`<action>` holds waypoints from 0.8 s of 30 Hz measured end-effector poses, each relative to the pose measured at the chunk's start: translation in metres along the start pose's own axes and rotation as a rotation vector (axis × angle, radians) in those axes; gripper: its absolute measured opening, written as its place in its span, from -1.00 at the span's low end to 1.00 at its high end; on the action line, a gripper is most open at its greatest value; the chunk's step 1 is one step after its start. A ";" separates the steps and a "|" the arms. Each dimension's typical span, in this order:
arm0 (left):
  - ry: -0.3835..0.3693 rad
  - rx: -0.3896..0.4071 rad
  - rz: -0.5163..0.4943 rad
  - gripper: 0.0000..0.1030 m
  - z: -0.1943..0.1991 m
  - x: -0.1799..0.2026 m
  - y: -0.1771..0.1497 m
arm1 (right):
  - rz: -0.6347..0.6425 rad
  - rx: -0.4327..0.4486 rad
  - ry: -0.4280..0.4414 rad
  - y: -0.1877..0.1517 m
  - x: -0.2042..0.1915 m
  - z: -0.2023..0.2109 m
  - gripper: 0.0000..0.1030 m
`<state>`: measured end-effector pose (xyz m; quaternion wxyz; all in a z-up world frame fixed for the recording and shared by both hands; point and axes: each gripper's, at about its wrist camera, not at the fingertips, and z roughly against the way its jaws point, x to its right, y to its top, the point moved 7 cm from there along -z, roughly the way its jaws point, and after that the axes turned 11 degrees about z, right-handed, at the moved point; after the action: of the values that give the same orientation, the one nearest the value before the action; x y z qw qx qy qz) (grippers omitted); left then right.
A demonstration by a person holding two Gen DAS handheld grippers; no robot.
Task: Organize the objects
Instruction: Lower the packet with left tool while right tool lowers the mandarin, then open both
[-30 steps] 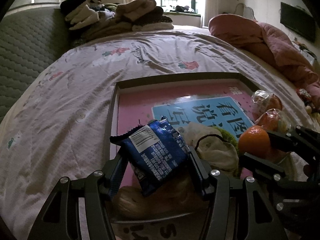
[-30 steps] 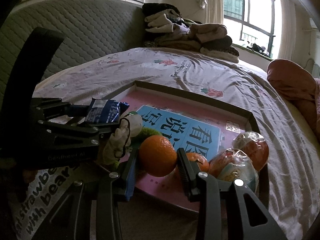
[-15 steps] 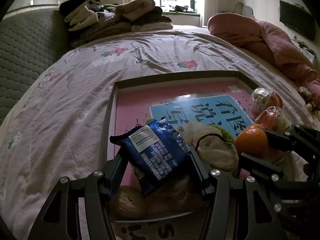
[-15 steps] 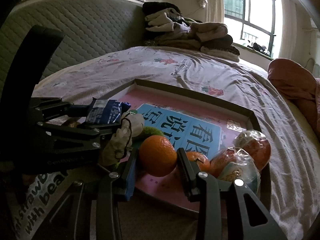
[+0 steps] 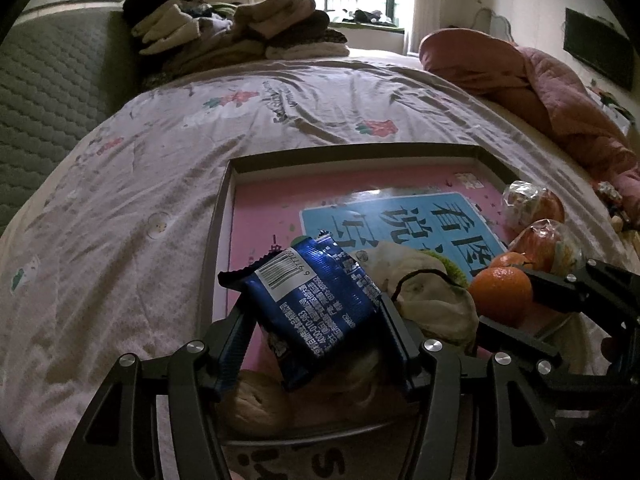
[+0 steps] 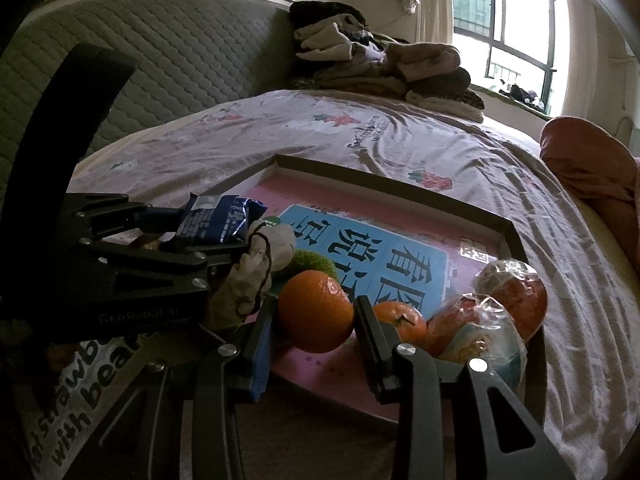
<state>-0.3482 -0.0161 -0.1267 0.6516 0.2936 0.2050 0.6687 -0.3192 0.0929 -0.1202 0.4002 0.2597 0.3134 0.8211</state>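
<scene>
My left gripper (image 5: pixel 316 332) is shut on a blue snack packet (image 5: pixel 316 300), held over the near left part of a shallow box lid (image 5: pixel 360 152) with a pink and blue printed bottom. The packet (image 6: pixel 218 220) also shows in the right wrist view. My right gripper (image 6: pixel 316 316) is shut on an orange (image 6: pixel 316 310) just above the lid's near edge; the orange (image 5: pixel 500 294) shows in the left wrist view too. A cream drawstring pouch (image 5: pixel 424 292) and a green object (image 6: pixel 314 262) lie between the grippers.
In the lid lie a second orange (image 6: pixel 400 320) and two plastic-wrapped fruits (image 6: pixel 508 296). A bread roll (image 5: pixel 256 400) lies under the left gripper. The lid rests on a flowered bedsheet (image 5: pixel 160 184). Folded clothes (image 5: pixel 232 28) are stacked at the back, a pink quilt (image 5: pixel 540 80) on the right.
Both grippers have shifted slightly with their loads; the box lid appears a little farther and higher in view. The grips are unchanged.
</scene>
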 end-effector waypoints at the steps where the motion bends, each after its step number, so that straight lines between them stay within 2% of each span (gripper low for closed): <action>1: 0.003 0.001 0.000 0.19 0.000 0.000 0.000 | 0.001 -0.001 0.000 0.000 0.000 0.000 -0.25; 24: 0.005 0.042 0.033 0.32 0.011 -0.008 0.010 | -0.020 -0.010 -0.009 0.000 0.003 0.003 -0.19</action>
<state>-0.3486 -0.0261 -0.1128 0.6337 0.3089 0.2155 0.6757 -0.3190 0.0967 -0.1179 0.4111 0.2583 0.3100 0.8174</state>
